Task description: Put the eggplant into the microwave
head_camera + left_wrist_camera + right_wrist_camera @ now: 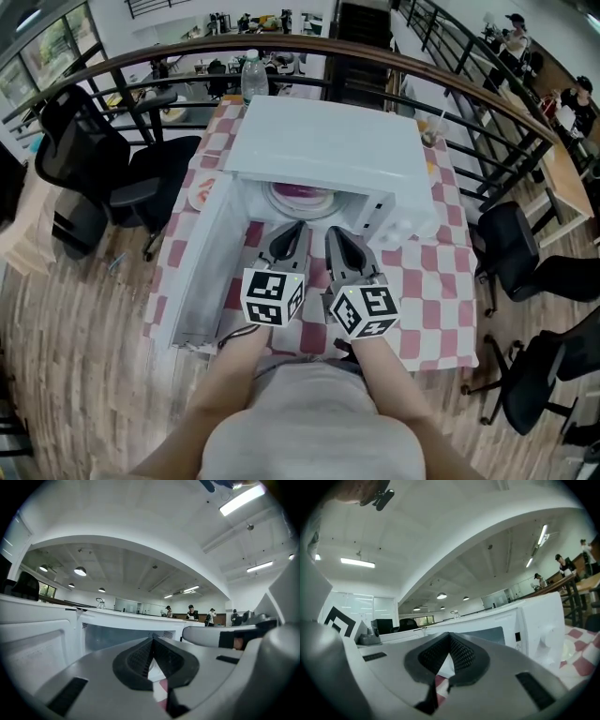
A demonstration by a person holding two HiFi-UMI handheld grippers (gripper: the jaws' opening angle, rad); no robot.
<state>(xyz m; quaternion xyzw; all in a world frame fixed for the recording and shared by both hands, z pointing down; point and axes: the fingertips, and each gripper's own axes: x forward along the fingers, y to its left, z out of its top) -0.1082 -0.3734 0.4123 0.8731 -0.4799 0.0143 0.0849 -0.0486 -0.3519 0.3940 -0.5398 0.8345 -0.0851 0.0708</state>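
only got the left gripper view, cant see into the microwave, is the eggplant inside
observer: the head view shows a purple thing lying on the white plate inside the open microwave; probably the eggplant.
operator: ok and is the right gripper holding anything
observer: no, the right gripper is shut, with nothing between its fingers; it sits just in front of the microwave's opening.

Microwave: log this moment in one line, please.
door open | purple item on plate inside | left hand-held gripper shut, empty | right hand-held gripper shut, empty | both outside microwave
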